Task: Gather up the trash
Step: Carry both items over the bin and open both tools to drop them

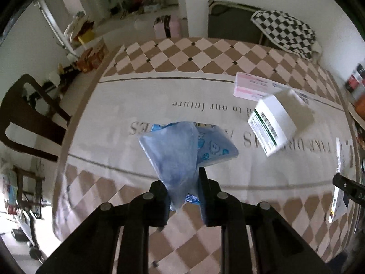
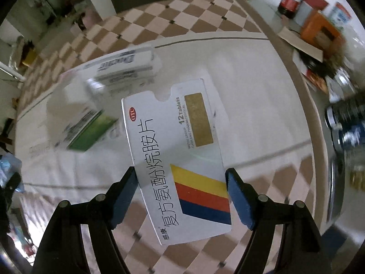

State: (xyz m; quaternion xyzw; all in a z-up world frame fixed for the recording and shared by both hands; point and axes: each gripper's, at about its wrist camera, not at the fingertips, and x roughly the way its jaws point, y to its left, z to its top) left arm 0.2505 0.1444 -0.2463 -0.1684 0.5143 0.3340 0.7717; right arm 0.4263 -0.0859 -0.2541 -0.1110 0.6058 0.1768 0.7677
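My left gripper (image 1: 183, 189) is shut on a blue tissue packet (image 1: 175, 155), held above the table. My right gripper (image 2: 181, 191) is shut on a flat white medicine box (image 2: 175, 159) with yellow, red and blue stripes, also held above the table; the box edge shows at the right of the left wrist view (image 1: 337, 182). A white box with green print (image 1: 276, 123) and a pink-and-white box (image 1: 253, 86) lie on the tablecloth; both appear blurred in the right wrist view, the green one (image 2: 89, 132) and the other (image 2: 127, 66).
The table wears a cloth (image 1: 205, 52) with brown checks and printed words. A dark chair (image 1: 29, 118) stands at the left. A checkered cushion (image 1: 285, 29) lies beyond the far edge. Jars, cans and boxes (image 2: 319, 29) crowd a shelf at the right.
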